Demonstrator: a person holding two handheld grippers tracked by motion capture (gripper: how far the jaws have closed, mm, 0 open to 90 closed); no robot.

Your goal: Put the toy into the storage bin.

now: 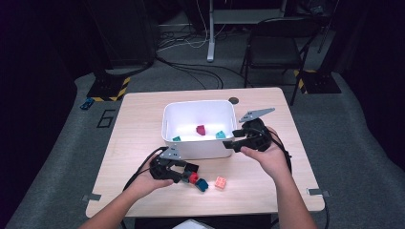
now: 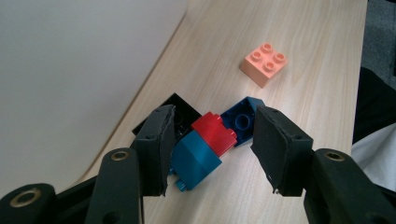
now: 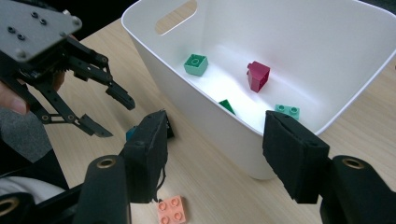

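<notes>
i'm sorting plastic building bricks into the white plastic tub. four are already inside: a dark red sloped brick, two mint green ones and a darker green one half hidden by the wall. left on the pale wooden table are a peach square four-stud brick and a small cluster in front of the tub: a teal brick, a red one, a blue one lying studs-down and a black one behind. so roughly half remains, i judge.

my left tongs are low over that cluster, jaws apart on either side of the teal and red bricks, the left pad right against the teal one but nothing clamped. my right tongs hover by the tub's near right corner, jaws apart and empty, tilted down toward the rim.
</notes>
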